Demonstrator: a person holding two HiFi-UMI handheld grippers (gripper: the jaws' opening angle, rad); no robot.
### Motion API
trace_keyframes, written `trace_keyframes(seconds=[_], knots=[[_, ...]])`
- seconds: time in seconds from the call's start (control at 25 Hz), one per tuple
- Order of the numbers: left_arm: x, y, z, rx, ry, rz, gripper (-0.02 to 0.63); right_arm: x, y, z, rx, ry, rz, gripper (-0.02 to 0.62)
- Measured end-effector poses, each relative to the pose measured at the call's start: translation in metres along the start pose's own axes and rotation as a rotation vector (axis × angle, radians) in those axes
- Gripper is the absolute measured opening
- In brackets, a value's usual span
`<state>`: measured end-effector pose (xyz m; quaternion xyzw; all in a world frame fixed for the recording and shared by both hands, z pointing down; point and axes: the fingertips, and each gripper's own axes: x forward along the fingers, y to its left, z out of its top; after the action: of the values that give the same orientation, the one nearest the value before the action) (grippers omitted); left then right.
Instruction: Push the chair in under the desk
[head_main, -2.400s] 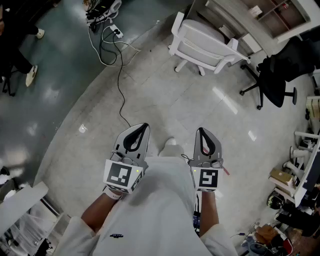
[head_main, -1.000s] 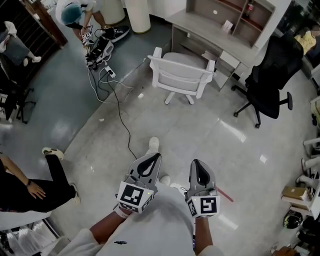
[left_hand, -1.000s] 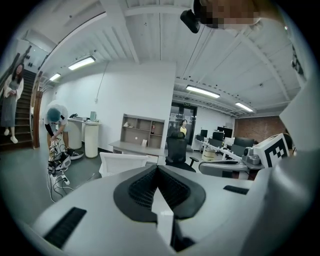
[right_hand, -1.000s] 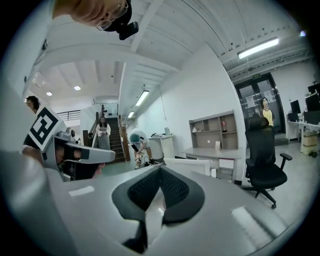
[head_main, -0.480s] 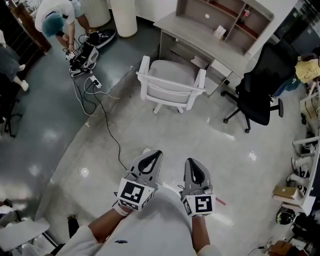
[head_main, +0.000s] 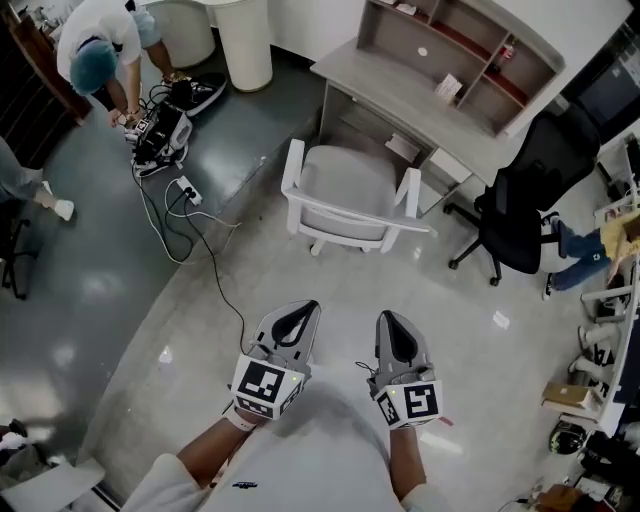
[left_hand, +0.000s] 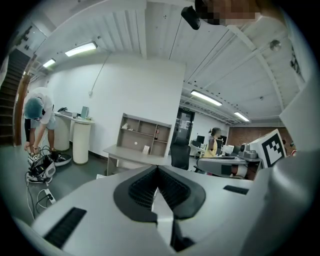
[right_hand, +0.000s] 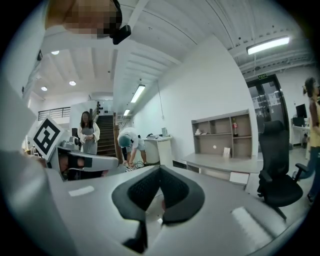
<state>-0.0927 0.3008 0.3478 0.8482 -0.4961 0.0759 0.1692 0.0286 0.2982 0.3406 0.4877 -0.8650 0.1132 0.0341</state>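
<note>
Standing well back from the desk (head_main: 395, 88), on its open front side. Holding the left gripper (head_main: 298, 310) and the right gripper (head_main: 390, 320) side by side, tips aimed toward the desk. Both clamped fully together, pad against pad, gripping nothing. Touching nothing, either.

Between the grippers and the desk: the white chair (head_main: 350, 190), just in front of the desk and pulled out from under it. Backrest on the side away from the desk, seat toward it, well apart from both grippers.

Off the desk's right end in the head view: a black office chair (head_main: 528, 205). Off its left end: a white round bin (head_main: 245, 42). Farther left of the desk: a person (head_main: 95, 45) bent over gear and cables (head_main: 190, 215) on the darker floor.
</note>
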Motion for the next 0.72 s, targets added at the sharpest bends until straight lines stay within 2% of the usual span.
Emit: trace_keyframes(seconds=[0.24,0.4,0.72], knots=[[0.010,0.059,0.015,-0.012,-0.006,0.013,0.006,0.053,0.014,0.004,-0.013,0.028,0.003,0.009],[0.020,0.078,0.014,-0.023,0.023,0.007,0.006,0.073,0.011,0.002,-0.023,0.061,-0.013,0.011],[0.035,0.104,0.012,-0.061,0.004,0.043,0.006,0.104,0.000,-0.001,-0.084,0.056,-0.019,0.011]])
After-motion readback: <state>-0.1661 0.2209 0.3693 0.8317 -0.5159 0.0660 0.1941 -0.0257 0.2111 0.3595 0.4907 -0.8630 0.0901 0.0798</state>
